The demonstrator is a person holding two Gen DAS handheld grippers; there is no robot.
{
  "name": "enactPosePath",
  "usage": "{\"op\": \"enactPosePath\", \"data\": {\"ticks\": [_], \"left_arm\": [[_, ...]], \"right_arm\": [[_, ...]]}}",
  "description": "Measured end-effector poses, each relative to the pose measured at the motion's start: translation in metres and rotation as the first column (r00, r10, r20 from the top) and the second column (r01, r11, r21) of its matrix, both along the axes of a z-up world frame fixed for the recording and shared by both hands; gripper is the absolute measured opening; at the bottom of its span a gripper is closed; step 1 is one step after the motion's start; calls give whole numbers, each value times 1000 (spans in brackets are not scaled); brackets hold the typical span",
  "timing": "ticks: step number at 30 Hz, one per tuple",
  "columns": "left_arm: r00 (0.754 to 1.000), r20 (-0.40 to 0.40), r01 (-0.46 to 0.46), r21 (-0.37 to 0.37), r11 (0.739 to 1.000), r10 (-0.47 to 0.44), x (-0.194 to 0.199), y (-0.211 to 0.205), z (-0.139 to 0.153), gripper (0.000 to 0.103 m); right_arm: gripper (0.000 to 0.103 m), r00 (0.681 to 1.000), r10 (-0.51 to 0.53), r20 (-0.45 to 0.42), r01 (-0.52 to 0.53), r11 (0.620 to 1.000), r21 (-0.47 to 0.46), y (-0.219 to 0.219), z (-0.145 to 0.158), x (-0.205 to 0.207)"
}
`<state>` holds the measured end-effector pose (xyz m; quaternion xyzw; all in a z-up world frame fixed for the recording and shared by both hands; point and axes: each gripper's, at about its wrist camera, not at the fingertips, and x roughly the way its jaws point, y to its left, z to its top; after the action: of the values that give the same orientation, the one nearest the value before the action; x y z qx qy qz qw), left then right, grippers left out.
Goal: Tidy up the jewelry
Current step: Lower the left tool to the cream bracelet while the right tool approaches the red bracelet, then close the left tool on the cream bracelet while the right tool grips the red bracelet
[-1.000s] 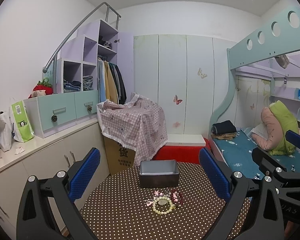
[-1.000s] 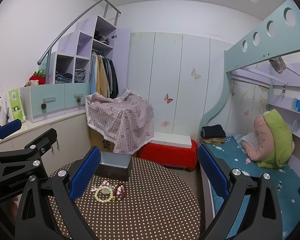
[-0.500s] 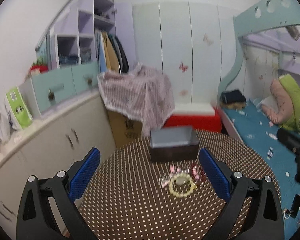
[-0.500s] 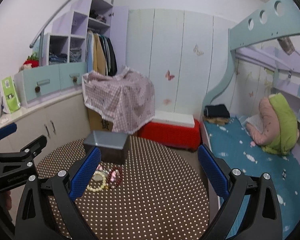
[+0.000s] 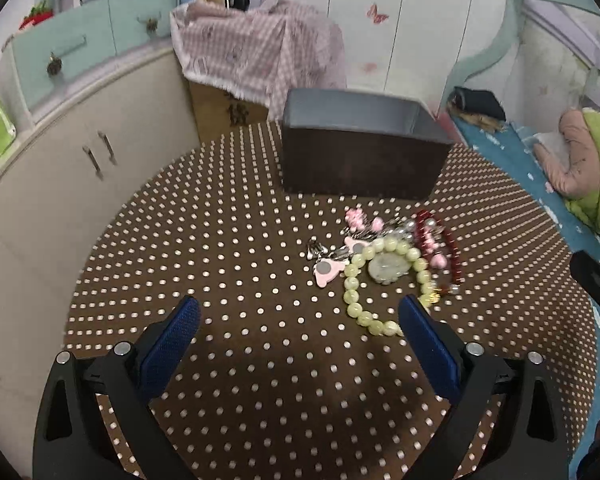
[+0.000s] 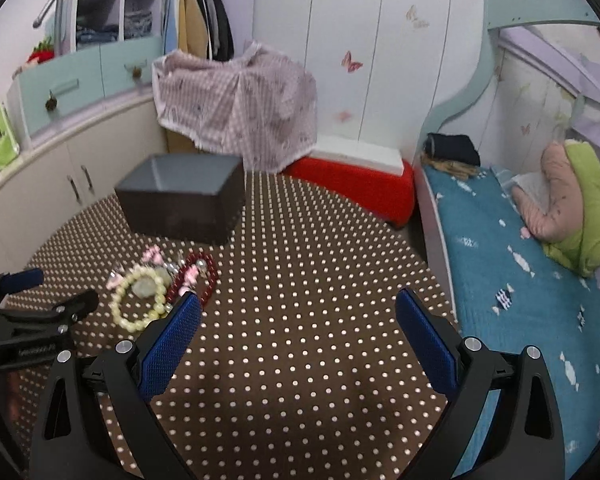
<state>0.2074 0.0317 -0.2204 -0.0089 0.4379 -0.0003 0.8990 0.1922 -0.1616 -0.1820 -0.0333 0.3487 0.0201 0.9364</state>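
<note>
Where the left wrist view looks down, the left gripper hangs over the dotted table with its jaws spread wide and nothing between them. Right of frame centre lies the jewelry heap: a pale green bead bracelet ringing a jade pendant, a dark red bead bracelet touching it on the right, and pink clips with small silver pieces at its upper left. Above the heap stands the open dark box, apart from it. Its right blue pad sits just beside the green strand's lower end. Bead strands are likely light, limp and apt to roll; pinching across the cord on a free arc at the lower left looks safer than grabbing the tangle, since the red strand may drag along. Jade could chip if dropped.

Turning to the right wrist view, the right gripper has wide, empty jaws over bare cloth at lower centre. The heap lies at left of frame, the green bracelet and red bracelet just above the left pad, the box higher up.
</note>
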Motion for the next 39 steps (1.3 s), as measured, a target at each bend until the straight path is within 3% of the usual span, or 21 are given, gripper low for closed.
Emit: {"op": "enactPosePath", "data": {"ticks": [5, 7, 11, 17, 20, 30, 31, 32, 36, 39], "left_arm": [[999, -31, -5, 18, 1000, 5, 13, -2, -11, 91], [999, -52, 1, 38, 999, 1, 17, -3, -15, 78], [997, -78, -8, -12, 1000, 7, 23, 3, -21, 63], [998, -63, 1, 28, 1000, 1, 17, 7, -19, 39], [998, -56, 7, 22, 1000, -6, 12, 11, -17, 13], [998, -12, 54, -77, 996, -55, -2, 31, -11, 8], [998, -9, 60, -82, 995, -61, -3, 29, -9, 8], [997, -5, 71, -91, 993, -71, -4, 29, -7, 8], [995, 3, 100, -141, 985, -101, -2, 31, -2, 8], [992, 14, 123, -180, 976, -122, -1, 33, 4, 8]], "right_arm": [[94, 999, 9, -34, -8, 1000, 13, -1, -16, 16], [94, 999, 15, -46, -15, 1000, 11, 2, -21, 22], [94, 997, 32, -66, -32, 999, 6, 8, -29, 33], [94, 991, 52, -123, -52, 999, 2, 21, -41, 53], [94, 985, 65, -162, -66, 998, 0, 29, -50, 64], [93, 967, 85, -242, -83, 996, 20, 46, -64, 88], [89, 964, 98, -248, -89, 995, 45, 46, -64, 90], [75, 962, 104, -253, -92, 994, 59, 45, -64, 91], [54, 953, 142, -268, -129, 990, 65, 54, -60, 93], [32, 944, 188, -270, -173, 982, 79, 60, -58, 91]]}}
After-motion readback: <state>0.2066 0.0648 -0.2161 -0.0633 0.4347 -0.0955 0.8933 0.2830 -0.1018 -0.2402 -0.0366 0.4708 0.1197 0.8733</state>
